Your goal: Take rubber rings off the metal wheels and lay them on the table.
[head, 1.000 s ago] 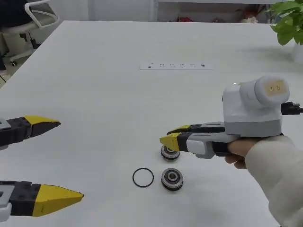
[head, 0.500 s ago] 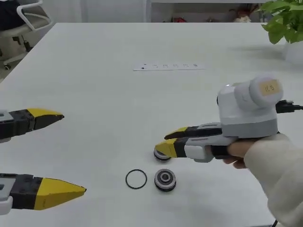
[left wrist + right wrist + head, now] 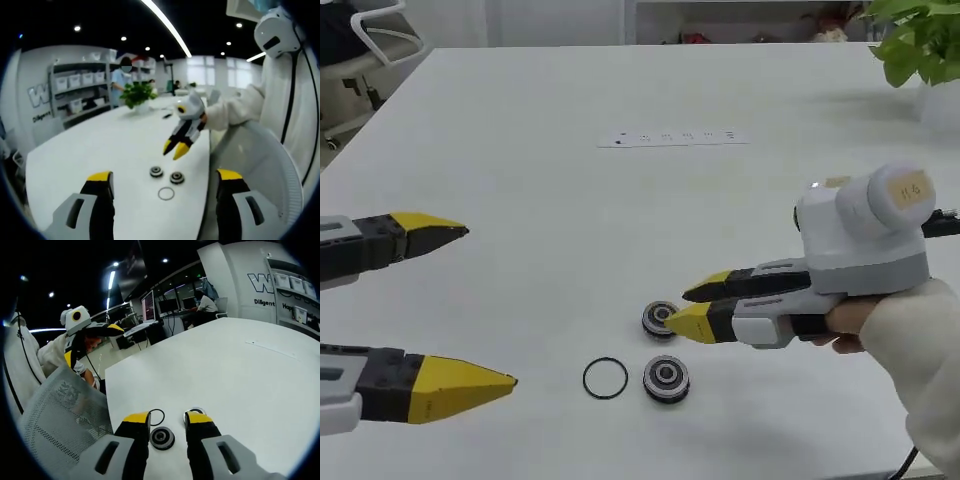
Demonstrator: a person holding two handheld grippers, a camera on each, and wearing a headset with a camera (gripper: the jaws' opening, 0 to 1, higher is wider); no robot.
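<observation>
With jaws slightly apart, the right gripper (image 3: 677, 306) hovers at the far wheel (image 3: 658, 316), perhaps touching. The left gripper (image 3: 492, 306) gapes wide.

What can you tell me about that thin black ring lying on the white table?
The thin black rubber-looking ring is a plain round loop lying flat on the white table. It sits close beside the nearer metal wheel, a small gap between them. Only the table touches it.

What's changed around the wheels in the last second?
The right gripper drew back slightly toward the person, uncovering the far metal wheel; it took hold of nothing. The near metal wheel and the loose black rubber ring stayed put; the left gripper stayed open.
</observation>
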